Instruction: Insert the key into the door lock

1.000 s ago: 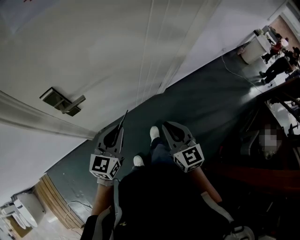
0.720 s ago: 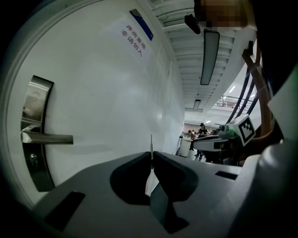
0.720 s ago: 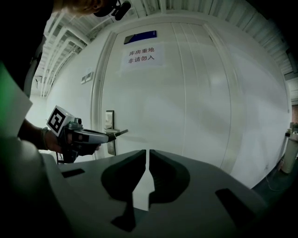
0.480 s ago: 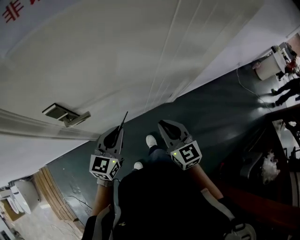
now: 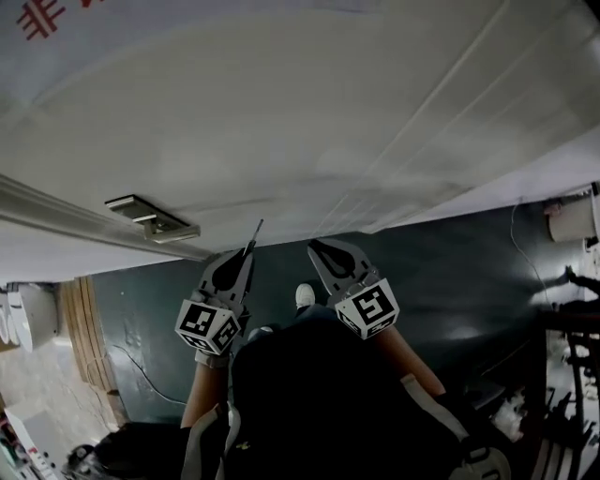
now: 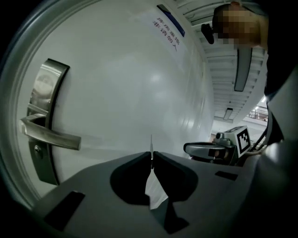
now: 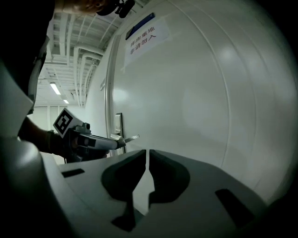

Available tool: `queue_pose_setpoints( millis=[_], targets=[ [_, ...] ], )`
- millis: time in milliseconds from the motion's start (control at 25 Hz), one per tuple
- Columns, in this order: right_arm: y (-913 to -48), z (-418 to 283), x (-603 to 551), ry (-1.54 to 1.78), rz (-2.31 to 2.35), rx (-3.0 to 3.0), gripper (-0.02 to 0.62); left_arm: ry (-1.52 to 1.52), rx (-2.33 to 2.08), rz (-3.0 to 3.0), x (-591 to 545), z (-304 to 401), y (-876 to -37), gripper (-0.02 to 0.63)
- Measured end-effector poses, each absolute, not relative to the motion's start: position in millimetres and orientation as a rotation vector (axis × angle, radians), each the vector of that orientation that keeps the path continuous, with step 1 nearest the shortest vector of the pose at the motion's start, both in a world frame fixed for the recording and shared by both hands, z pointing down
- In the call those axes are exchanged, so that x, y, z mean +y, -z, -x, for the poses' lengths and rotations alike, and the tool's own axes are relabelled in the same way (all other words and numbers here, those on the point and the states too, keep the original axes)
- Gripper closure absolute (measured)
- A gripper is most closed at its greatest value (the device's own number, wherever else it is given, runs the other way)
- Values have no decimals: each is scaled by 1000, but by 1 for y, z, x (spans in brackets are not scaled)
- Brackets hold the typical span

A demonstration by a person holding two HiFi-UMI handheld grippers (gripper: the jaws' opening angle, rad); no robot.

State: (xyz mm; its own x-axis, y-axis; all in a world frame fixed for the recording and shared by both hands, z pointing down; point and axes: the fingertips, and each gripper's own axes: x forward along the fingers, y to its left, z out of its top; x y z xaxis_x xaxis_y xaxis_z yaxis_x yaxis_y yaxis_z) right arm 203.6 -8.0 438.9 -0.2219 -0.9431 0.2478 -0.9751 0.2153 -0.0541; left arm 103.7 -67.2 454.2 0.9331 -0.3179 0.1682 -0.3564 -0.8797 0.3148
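We're approaching: left tongs [image 5: 246, 257] pinch the key [image 6: 151, 148], well apart from the door lock [image 6: 43, 122]; right tongs [image 7: 147, 160] sit nearly closed, empty. Next, we'd aim the key left at the keyhole [image 6: 36, 149].

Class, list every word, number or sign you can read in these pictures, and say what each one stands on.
"非": red print at the top of the door; the rest is cut off.
The notice on that door: black characters under a blue strip, too blurred to read.
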Motion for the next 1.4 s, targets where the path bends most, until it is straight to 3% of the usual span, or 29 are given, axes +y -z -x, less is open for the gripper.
queue_pose_setpoints(
  millis=[760, 1400],
  targets=[
    [-440, -138, -74, -245, -1180, -2701, 563, 133, -1103, -2401, -71, -8, -452, 581],
    [-452, -81, -109, -251, -1153, -2626, 563, 366, -920, -2103, -99, 74, -498, 581]
  ],
)
